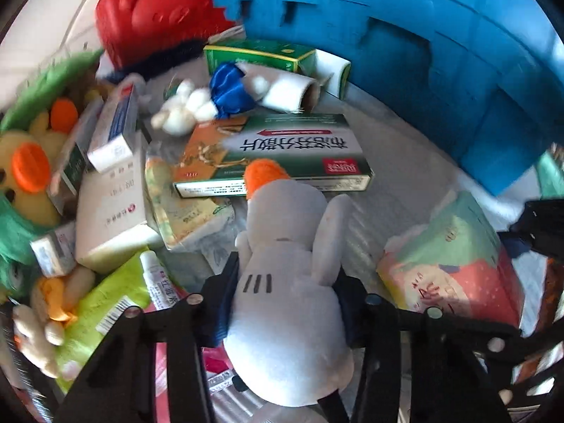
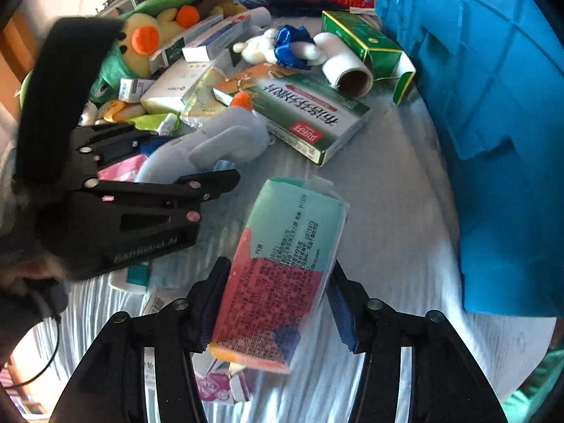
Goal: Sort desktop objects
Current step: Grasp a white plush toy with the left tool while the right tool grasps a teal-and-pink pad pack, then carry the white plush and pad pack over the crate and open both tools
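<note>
My left gripper (image 1: 283,303) is shut on a grey-white plush bird (image 1: 285,268) with an orange beak, held over the cluttered desk. It also shows in the right wrist view (image 2: 211,148), with the left gripper (image 2: 197,162) around it. My right gripper (image 2: 275,299) is shut on a teal-and-red tissue pack (image 2: 282,264), which also shows in the left wrist view (image 1: 454,261). A large green medicine box (image 1: 278,151) lies just ahead of the bird.
A blue foam bin (image 1: 423,53) curves along the right, and a red container (image 1: 148,14) stands at the back. Several medicine boxes, a yellow duck plush (image 1: 28,169), a paper roll (image 1: 296,90), a blue-and-white plush (image 1: 218,95) and a lime pouch (image 1: 105,299) crowd the left.
</note>
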`<state>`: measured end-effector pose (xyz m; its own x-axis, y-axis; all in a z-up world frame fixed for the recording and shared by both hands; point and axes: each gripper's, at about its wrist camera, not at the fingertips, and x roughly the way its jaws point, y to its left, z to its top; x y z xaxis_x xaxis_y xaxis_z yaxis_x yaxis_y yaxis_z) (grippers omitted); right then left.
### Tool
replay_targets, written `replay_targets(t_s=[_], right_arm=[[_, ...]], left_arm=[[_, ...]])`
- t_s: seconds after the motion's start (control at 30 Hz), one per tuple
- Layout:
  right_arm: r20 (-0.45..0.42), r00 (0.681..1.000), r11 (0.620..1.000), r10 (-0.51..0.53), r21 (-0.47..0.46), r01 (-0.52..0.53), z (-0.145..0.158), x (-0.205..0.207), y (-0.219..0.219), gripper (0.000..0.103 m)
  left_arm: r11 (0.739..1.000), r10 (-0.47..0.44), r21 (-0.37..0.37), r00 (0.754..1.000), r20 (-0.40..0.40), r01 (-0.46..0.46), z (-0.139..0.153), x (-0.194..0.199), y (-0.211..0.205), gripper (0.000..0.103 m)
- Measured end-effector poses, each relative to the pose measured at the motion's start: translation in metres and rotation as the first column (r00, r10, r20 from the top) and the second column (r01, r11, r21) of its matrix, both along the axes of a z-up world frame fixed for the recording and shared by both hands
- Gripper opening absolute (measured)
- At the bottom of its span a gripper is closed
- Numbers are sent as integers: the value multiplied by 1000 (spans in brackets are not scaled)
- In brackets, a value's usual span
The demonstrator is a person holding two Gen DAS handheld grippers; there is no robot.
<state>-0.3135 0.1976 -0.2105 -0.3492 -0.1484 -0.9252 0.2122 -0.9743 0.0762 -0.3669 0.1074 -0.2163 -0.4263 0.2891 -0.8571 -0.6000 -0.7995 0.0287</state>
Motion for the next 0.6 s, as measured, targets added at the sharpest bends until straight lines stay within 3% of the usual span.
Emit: replay_targets(t_s=[0.1,0.2,0.4,0.6], right_arm=[[25,1000,1000,-9,-19,9,-14,-2,0,49],[-35,999,999,-28,-34,27,-1,7,4,45],[-214,976,999,-27,-40,19,72,32,3,45],[-410,909,995,-73,-87,40,170,64,14,45]], left_arm=[[1000,24,-18,999,-37,-25,13,9,-6,42],[997,77,23,992,-100,-75,42,20,-31,42],[992,112,89,959,-261,-92,116,46,-58,42],[982,155,170,876,-457,-85,220,68,-59,42]])
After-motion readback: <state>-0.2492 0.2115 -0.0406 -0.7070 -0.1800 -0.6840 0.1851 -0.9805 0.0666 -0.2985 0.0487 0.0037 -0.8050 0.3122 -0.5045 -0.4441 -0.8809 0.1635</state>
